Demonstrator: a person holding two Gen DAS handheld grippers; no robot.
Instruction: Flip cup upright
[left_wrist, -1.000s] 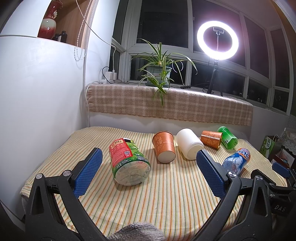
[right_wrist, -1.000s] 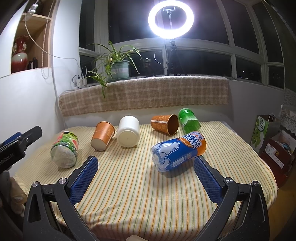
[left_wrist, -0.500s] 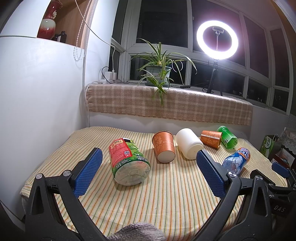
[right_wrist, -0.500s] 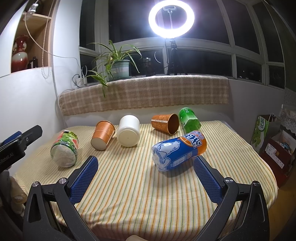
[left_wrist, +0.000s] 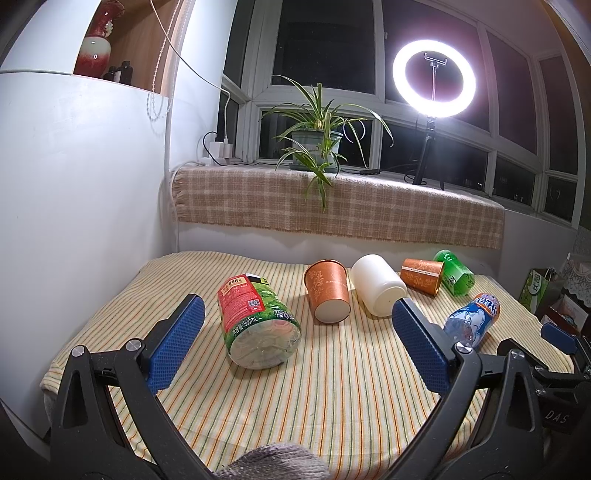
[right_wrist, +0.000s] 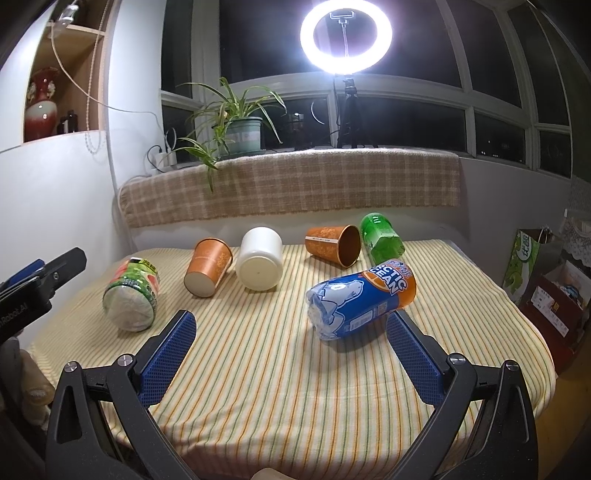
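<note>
Three cups lie on their sides on the striped table (left_wrist: 332, 398): an orange paper cup (left_wrist: 328, 291) with its base toward me, a white cup (left_wrist: 378, 285), and a second orange cup (left_wrist: 422, 270) farther back. In the right wrist view they show as the orange cup (right_wrist: 207, 266), white cup (right_wrist: 259, 263) and open-mouthed orange cup (right_wrist: 334, 244). My left gripper (left_wrist: 295, 343) is open and empty, held near the table's front edge. My right gripper (right_wrist: 290, 354) is open and empty, also near the front edge.
A green-and-red bottle (left_wrist: 256, 325), a blue bottle (right_wrist: 360, 299) and a green bottle (right_wrist: 382, 238) lie on their sides among the cups. A white wall (left_wrist: 74, 221) borders the left. A plaid-covered sill with a plant (left_wrist: 317, 140) and ring light (left_wrist: 434, 79) stands behind.
</note>
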